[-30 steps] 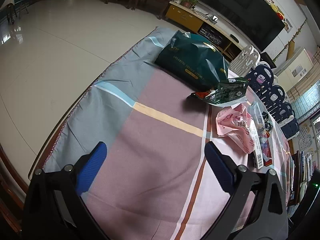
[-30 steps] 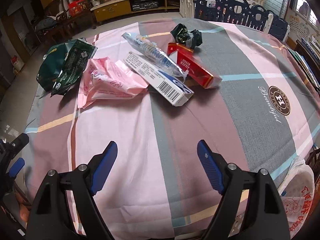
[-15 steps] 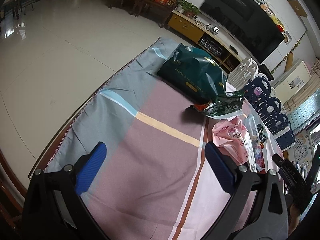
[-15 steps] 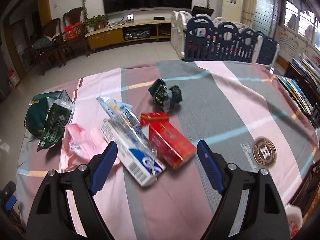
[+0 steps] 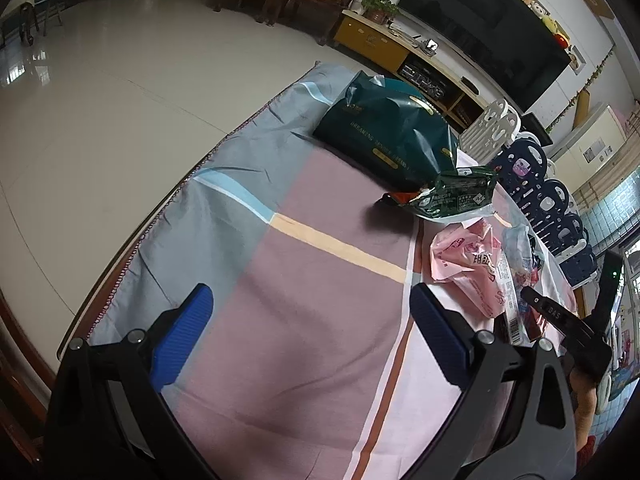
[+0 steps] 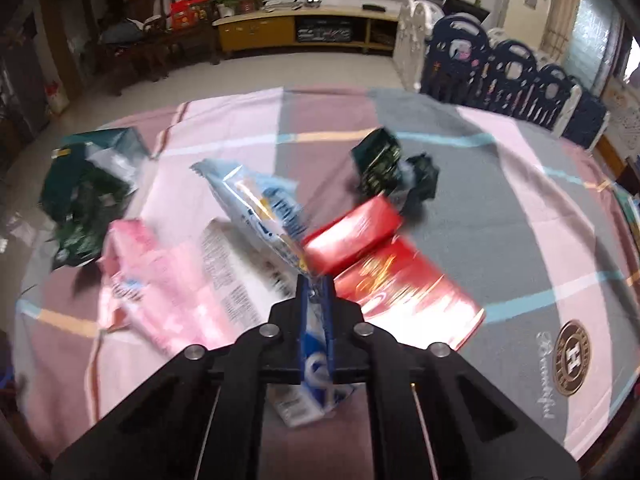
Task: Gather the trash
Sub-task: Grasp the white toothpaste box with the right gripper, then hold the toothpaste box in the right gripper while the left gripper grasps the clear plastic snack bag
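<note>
Blue-and-clear crinkly plastic wrapper (image 6: 256, 204), centre of the right view, is clenched at its near end by the right hand-held gripper (image 6: 315, 300). Lift straight up so it clears the red cardboard box (image 6: 384, 276) and white barcode carton (image 6: 236, 280) it lies against. Left hand-held gripper (image 5: 312, 320) hangs released over the desk (image 5: 224, 208). Motion blur hides the labels; no bin is in view.

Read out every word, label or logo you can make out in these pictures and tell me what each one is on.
"DREAMING", then more gold words too small to read: large dark green bag.
"DAS": right gripper, on its black finger as seen from the left wrist.
"H" in a round emblem beside cursive script, possibly "Beautiful": tablecloth.
Chinese characters, unreadable: pink bag.
Blurred print: blue and clear wrapper, white box, red boxes.
</note>
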Available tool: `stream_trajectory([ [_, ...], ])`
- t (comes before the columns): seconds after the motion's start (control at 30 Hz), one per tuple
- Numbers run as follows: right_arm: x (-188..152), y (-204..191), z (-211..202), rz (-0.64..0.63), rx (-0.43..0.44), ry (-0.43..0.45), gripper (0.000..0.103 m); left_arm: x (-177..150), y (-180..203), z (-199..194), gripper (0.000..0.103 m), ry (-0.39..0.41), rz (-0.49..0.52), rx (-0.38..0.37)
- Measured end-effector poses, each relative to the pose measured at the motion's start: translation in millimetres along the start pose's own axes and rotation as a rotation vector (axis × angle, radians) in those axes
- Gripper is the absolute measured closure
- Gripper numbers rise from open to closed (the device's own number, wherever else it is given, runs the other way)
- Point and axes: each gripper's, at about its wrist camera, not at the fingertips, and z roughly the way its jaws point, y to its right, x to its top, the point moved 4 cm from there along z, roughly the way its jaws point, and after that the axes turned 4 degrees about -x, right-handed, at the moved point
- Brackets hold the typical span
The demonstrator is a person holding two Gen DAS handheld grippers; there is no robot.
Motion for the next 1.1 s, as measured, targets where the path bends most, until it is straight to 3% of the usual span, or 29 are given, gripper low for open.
stream_trajectory([
  [0.23, -46, -18, -46, -0.004, 0.189, -0.062, 0.101, -1, 1, 0, 0.005, 0.002, 0.001, 0.003],
  [0.47, -100, -77, -77, -0.120, 0.454, -0.213, 0.100, -1, -1, -1, 0.005, 0.005, -0.012, 0.003],
  [0.5, -101, -82, -80, -0.134, 0.459, -0.209, 0.095, -1, -2, -1, 0.005, 0.004, -0.016, 0.003],
  [0.57, -94, -82, -89, -0.133, 0.437, -0.158, 0.069, 0, -4, -1, 0.005, 0.000, -0.025, 0.000],
  [0.6, -86, -75, -94, -0.099, 0.419, -0.108, 0.045, 0, -4, -1, 0.005, -0.001, -0.029, 0.000],
  [0.63, -77, -65, -97, -0.049, 0.395, -0.063, 0.039, 0, -5, 0, 0.005, -0.003, -0.032, -0.001],
  [0.77, -44, -33, -82, 0.080, 0.234, -0.004, 0.039, -1, -2, 1, 0.005, -0.009, -0.026, -0.002],
  [0.8, -34, -30, -72, 0.080, 0.157, -0.002, 0.039, -1, -1, 1, 0.005, -0.009, -0.022, -0.002],
  [0.93, -15, -33, -34, 0.031, 0.018, -0.050, 0.039, -2, 2, 1, 0.005, -0.007, -0.004, 0.005],
  [1.1, -29, -36, -2, -0.002, -0.106, -0.109, 0.039, -1, -1, 2, 0.005, -0.013, -0.017, 0.002],
])
